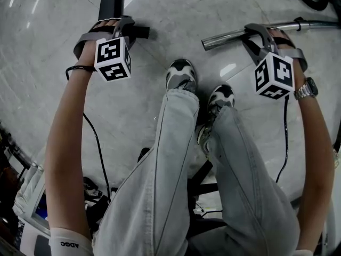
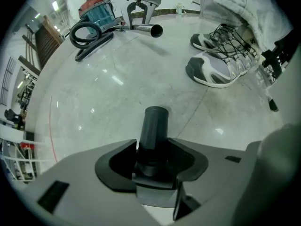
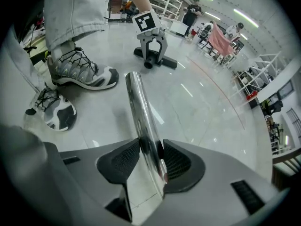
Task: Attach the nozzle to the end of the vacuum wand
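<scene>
Pinches a black plastic vacuum nozzle in the left gripper, pads set against both sides of its round neck, low on the pale polished floor just ahead of the grey-and-white shoes. Clamps a shiny chrome wand tube in the right gripper, pads tight on the metal. Leaves the two well apart: nozzle off to the left of the wand's open end, nearer the left hand. Points the wand's long axis roughly at the nozzle, with its round mouth facing back along that line. Calls, by the look of it, for sliding both ends together along one line.
</scene>
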`<state>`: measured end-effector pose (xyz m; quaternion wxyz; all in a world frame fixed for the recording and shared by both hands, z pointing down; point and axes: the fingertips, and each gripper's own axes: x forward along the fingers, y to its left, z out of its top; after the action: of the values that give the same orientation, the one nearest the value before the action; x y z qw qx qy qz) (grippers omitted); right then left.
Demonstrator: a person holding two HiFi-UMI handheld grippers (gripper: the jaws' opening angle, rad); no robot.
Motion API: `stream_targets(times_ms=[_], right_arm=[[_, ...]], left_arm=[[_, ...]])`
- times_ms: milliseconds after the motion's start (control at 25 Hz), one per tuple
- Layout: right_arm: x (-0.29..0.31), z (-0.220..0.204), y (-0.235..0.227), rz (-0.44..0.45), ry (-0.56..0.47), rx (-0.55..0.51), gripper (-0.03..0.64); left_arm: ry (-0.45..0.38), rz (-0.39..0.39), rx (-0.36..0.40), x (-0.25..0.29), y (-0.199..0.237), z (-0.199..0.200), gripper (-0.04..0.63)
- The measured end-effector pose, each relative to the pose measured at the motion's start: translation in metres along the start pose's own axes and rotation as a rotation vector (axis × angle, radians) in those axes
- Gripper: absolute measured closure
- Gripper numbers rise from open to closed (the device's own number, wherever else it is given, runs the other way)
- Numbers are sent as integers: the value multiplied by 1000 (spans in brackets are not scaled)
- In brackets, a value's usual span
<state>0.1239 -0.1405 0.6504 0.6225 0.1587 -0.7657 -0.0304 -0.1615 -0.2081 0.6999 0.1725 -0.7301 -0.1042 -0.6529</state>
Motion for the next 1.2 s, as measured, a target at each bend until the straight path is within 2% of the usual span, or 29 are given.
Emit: stream_targets(times_ms=[80, 320, 560, 680, 880, 1200], right_arm=[[-4, 1, -3, -8, -4, 4, 454], [-16, 13, -12, -45, -25, 23, 455], [-20, 32, -35, -113, -50, 65, 456], [-17, 44, -43, -136, -57, 76, 456], [-4, 66, -43, -142, -54, 72, 457], [3, 88, -41, -134, -76, 61, 459]], left_arm=[[-43, -1, -59, -7, -5, 1, 402], [-223, 27, -317, -31, -17, 13, 402], [-379, 78, -516, -52, -19, 40, 402], [-433, 114, -592, -57, -13, 48, 402], [-470, 135, -642, -57, -5, 56, 402], [-482, 128, -622, -55, 2, 72, 402]])
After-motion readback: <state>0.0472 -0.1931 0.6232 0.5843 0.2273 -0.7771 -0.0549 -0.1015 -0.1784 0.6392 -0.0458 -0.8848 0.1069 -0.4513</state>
